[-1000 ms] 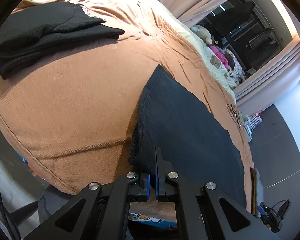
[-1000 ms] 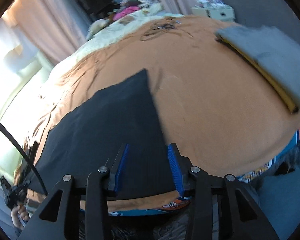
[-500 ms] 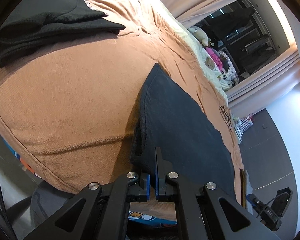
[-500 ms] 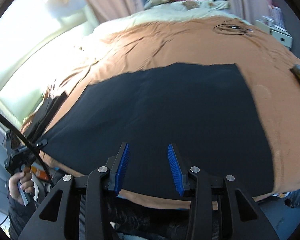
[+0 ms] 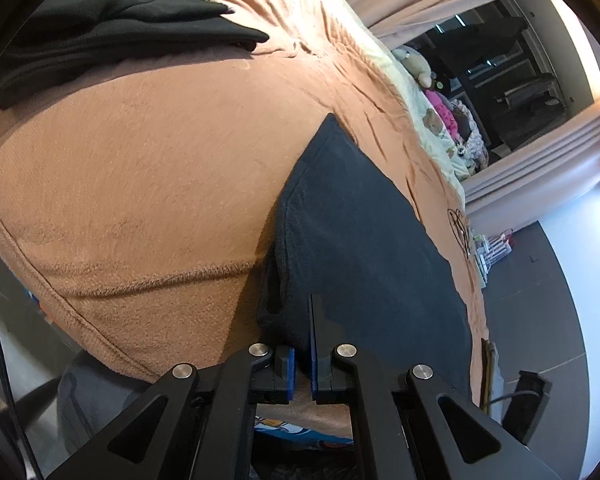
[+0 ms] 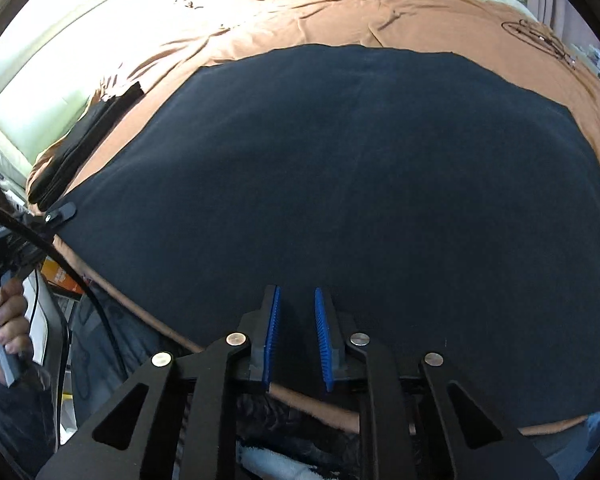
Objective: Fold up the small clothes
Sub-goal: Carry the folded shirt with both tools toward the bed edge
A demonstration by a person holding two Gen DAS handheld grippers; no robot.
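Note:
A dark navy cloth [image 6: 340, 168] lies spread flat on the orange-brown blanket [image 5: 140, 168] of a bed. My left gripper [image 5: 304, 320] is shut on the cloth's near left corner [image 5: 340, 232], which bunches up at the blue pads. It also shows at the left of the right wrist view [image 6: 60, 214], clamped on that corner. My right gripper [image 6: 296, 304] is open and empty, hovering over the cloth's near edge with the jaws partly closed in.
A folded black garment [image 5: 100, 28] lies at the blanket's far left. Stuffed toys [image 5: 436, 100] and a cream sheet lie towards the head of the bed. A hand [image 6: 4, 332] holds the left gripper's handle. The blanket edge [image 6: 320, 404] runs just below my right gripper.
My right gripper has swung left across the bed, from the cloth's right corner to over its near edge, and its jaws have narrowed. My left gripper stays clamped on the corner.

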